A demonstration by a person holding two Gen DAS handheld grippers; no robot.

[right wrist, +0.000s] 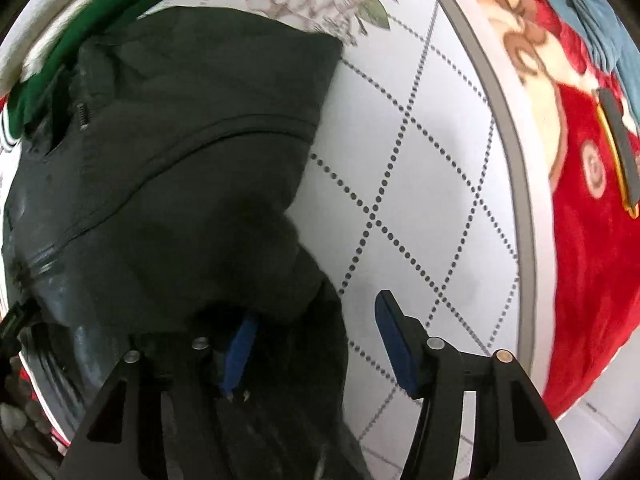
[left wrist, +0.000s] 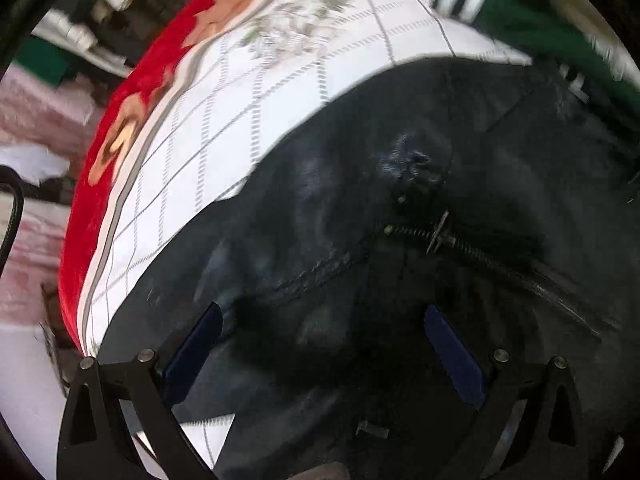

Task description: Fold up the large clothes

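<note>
Black, heavy fabric with a metal zipper makes up the jacket [left wrist: 400, 208] [right wrist: 180, 152], which lies folded on the white quilted bedspread [left wrist: 240, 92] [right wrist: 420, 184] of a bed. Left gripper [left wrist: 324, 344]: jaws spread, pointing down over the jacket, blue pads clear of the cloth. Right gripper [right wrist: 316, 344]: jaws spread; one blue pad sits at the jacket's edge fold, the other over bare bedspread, with no pinch visible. A green garment [left wrist: 552, 28] [right wrist: 84, 20] lies beside the jacket. A red blanket [left wrist: 132, 92] [right wrist: 592, 272] borders the bedspread.
</note>
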